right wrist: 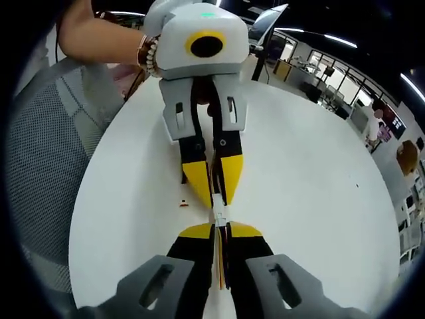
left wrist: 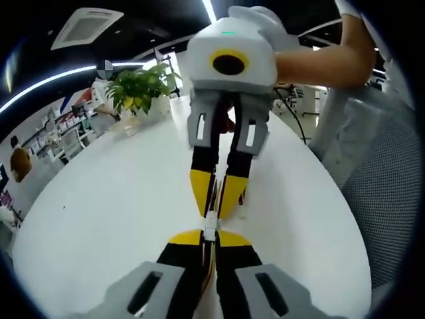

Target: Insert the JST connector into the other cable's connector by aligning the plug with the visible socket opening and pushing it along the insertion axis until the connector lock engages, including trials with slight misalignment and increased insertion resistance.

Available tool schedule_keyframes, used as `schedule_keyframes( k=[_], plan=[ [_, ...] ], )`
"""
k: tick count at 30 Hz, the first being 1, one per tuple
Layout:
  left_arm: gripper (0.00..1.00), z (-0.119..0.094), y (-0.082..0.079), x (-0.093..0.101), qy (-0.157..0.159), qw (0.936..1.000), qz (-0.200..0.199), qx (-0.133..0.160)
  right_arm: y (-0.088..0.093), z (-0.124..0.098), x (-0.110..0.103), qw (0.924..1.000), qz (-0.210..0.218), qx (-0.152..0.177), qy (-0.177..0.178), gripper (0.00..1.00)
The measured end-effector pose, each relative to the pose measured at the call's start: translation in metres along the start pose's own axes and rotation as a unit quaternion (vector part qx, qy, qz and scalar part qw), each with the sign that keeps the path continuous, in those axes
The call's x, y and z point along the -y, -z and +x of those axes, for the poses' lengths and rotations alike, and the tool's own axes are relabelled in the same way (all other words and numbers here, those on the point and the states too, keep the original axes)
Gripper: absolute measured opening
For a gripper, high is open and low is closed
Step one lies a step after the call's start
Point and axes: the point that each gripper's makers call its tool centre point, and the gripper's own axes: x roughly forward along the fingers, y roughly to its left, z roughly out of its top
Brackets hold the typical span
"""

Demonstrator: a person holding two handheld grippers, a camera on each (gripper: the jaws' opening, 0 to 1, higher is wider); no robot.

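My two grippers meet tip to tip above the white table (left wrist: 99,219). In the left gripper view, my left gripper (left wrist: 209,234) rises from the bottom, its yellow-tipped jaws shut on a white JST connector (left wrist: 210,224) with thin red and yellow wires (left wrist: 211,266) running back between the jaws. My right gripper (left wrist: 216,199) comes down from the top, shut on the mating connector's cable. In the right gripper view, my right gripper (right wrist: 220,229) holds the white connector pair (right wrist: 219,214) against the left gripper (right wrist: 214,189). The two halves touch in line. I cannot tell how deep the plug sits.
A potted plant (left wrist: 139,86) stands at the table's far side. A grey mesh chair (left wrist: 382,199) (right wrist: 46,166) sits by the table edge. A person's forearm (left wrist: 325,63) (right wrist: 99,40) holds each opposite gripper. A small orange-red piece (right wrist: 184,203) lies on the table (right wrist: 319,186).
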Motion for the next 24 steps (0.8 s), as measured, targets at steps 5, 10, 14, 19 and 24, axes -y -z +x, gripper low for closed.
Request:
schedule_keyframes(
  k=[5,10,14,19,24],
  plan=[
    [0.00,-0.001,-0.001,-0.006,-0.011,0.9999,-0.002,0.003,-0.003,0.000,0.006,0.9999,0.001,0.005,0.016,0.04],
    [0.00,-0.001,-0.002,-0.013,-0.023,0.9997,0.001,0.000,-0.004,0.001,0.013,0.9994,-0.009,0.010,0.033,0.04],
    [0.00,0.000,-0.001,-0.022,-0.035,0.9993,0.012,-0.009,-0.005,0.005,0.022,0.9981,-0.020,0.010,0.057,0.04],
    [0.00,0.004,0.003,-0.034,-0.046,0.9985,0.025,-0.017,-0.002,0.010,0.035,0.9957,-0.022,0.011,0.090,0.04],
    [0.00,0.011,0.010,-0.038,-0.044,0.9973,0.048,-0.034,0.003,0.017,0.040,0.9948,-0.012,0.008,0.101,0.05]
  ],
)
